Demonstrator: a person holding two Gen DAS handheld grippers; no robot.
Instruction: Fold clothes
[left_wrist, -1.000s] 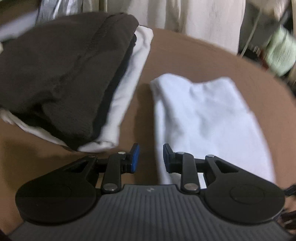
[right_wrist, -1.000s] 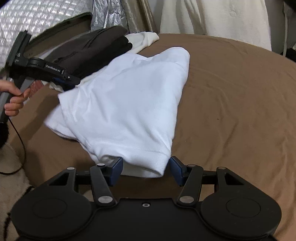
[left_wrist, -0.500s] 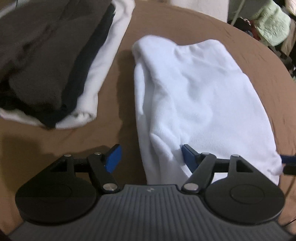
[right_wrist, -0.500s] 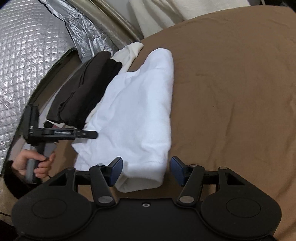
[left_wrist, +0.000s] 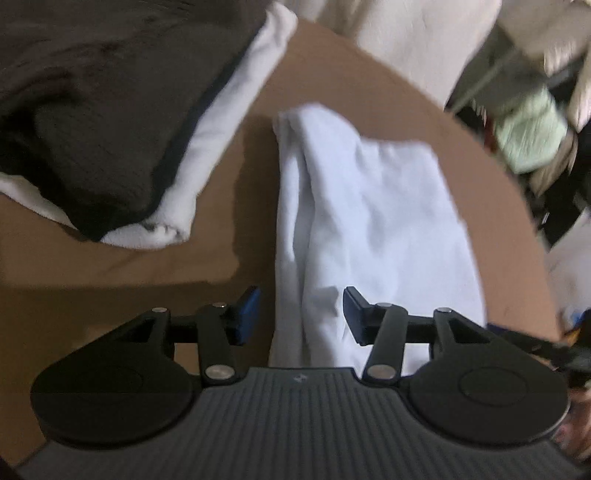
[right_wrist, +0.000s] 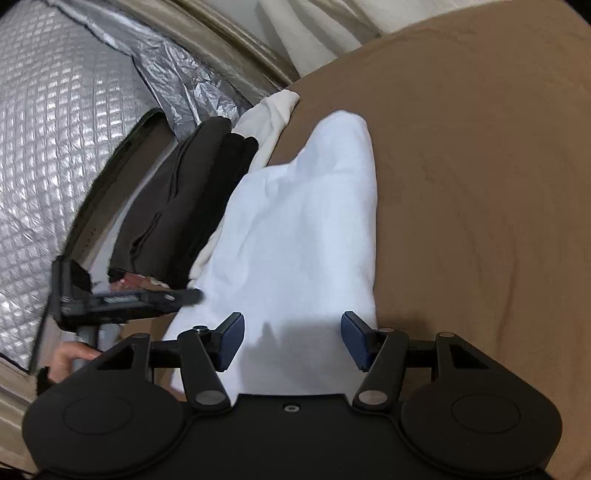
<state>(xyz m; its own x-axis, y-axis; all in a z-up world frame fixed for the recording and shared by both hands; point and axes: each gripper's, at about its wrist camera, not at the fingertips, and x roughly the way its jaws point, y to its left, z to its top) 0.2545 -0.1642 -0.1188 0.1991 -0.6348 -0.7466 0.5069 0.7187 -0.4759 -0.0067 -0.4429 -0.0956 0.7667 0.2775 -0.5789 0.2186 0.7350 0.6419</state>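
A folded white garment (left_wrist: 369, 214) (right_wrist: 295, 240) lies on the brown bed cover (left_wrist: 122, 266) (right_wrist: 480, 184). My left gripper (left_wrist: 301, 314) is open, its blue pads either side of the garment's near left edge. The right gripper (right_wrist: 291, 341) is open too, its pads straddling the other near end of the same garment. In the right wrist view the left gripper (right_wrist: 192, 295) reaches the garment's edge from the left, held by a hand (right_wrist: 70, 358). Whether any pad touches the cloth I cannot tell.
A stack of folded dark brown and white clothes (left_wrist: 110, 122) (right_wrist: 184, 206) sits just left of the white garment. Silver quilted sheeting (right_wrist: 55, 147) lines the left side. Pale curtains (left_wrist: 399, 48) and cluttered things (left_wrist: 528, 133) lie beyond the bed's far edge.
The left gripper opened wide from a narrow gap and moved over the garment's near left edge. The right gripper rose and slid along the garment, its jaws wider now.
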